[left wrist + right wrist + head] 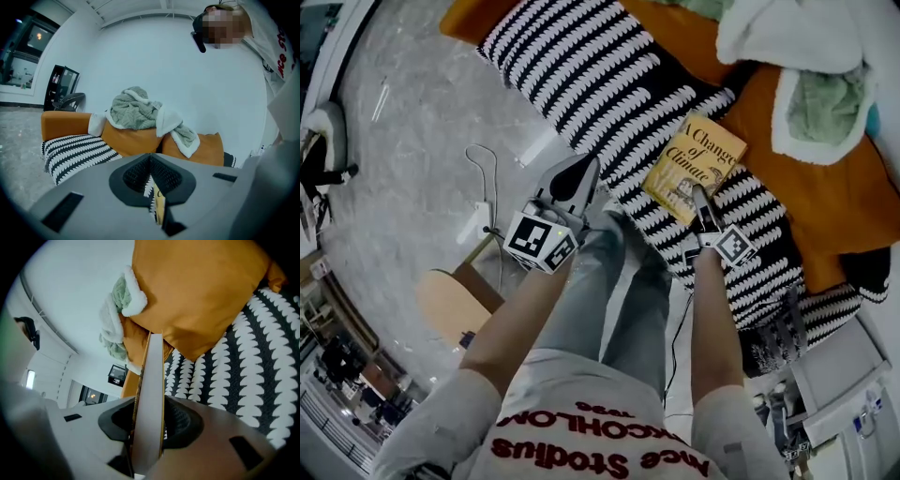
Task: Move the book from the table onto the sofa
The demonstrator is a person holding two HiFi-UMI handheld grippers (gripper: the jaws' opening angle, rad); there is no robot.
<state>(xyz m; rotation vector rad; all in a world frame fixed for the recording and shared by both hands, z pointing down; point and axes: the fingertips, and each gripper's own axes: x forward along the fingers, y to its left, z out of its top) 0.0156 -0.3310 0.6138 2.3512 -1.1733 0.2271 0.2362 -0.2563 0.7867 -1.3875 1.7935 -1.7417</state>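
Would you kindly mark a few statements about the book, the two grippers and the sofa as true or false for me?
1. The right gripper is clamped on the book. True.
2. The left gripper grips the book as well. False: its jaws are together with nothing between them, and it is well apart from the book.
3. In the head view the book shows over the striped blanket. True.
4. The sofa cushions are blue. False: they are orange.
5. A grey-green throw with white fleece edges is heaped on the cushions. True.
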